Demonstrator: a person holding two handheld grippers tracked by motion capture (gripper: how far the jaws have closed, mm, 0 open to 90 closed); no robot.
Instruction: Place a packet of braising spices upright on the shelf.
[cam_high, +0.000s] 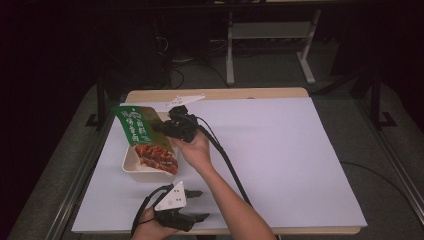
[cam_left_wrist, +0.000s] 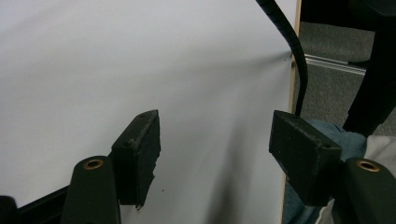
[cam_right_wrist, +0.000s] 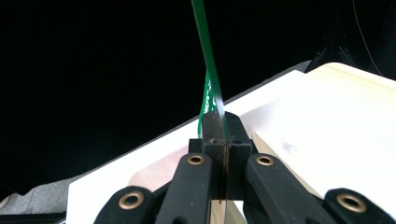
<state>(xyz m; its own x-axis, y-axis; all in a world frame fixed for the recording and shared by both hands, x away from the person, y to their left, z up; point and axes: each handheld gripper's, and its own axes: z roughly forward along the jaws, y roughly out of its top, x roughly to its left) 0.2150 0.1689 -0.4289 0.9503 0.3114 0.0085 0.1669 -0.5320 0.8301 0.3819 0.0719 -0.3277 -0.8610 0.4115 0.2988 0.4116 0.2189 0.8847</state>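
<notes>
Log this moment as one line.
right gripper: shut on bag edge, over tray | left gripper: open, idle near table front

Glossy plastic snack bag, matt white table sheet, wooden table edge

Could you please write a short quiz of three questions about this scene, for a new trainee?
1. True or false: the right tongs are shut on the green snack bag.
2. What lies under the bag's lower end? A) the white tray B) a metal bowl C) a cardboard box
3. Fill in: the left tongs are ____, with nothing between them.

Key: 1 true; 2 A; 3 open
</notes>
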